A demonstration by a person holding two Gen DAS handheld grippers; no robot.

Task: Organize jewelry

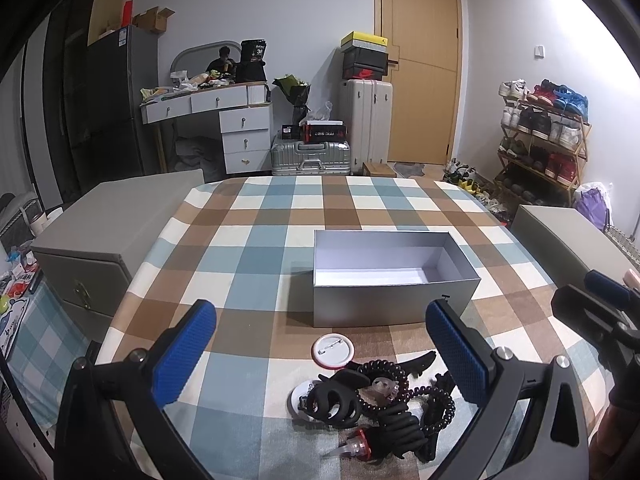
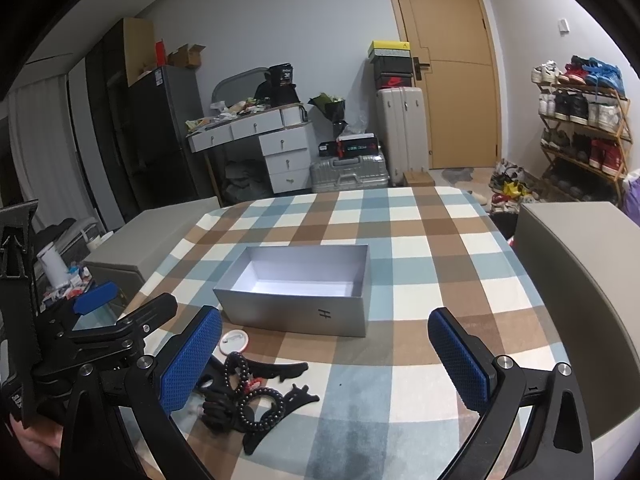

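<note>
While nothing is picked up yet, checked tablecloth (image 1: 256, 240) covers most of both views, with silver box (image 1: 394, 304) sitting open and apparently bare inside near its middle. Jewelry pile (image 1: 380, 396) lies on the cloth just in front of the box: black claw clip (image 1: 340, 400), dark bead coil (image 1: 400, 384), white pin badge (image 1: 333, 351) nearest the box. Left gripper (image 1: 320, 344) hovers over the pile, fingers spread wide, empty. Right gripper (image 2: 324, 356) likewise spread wide and empty, to the right of the pile, over bare cloth. Step looks like the start: first pick. Next move calls for dropping onto a single piece and separating it from the tangle. Hard to tell: how many items are in the heap, what the clear red-tipped bit is; left finger in right view hides part of it.
</note>
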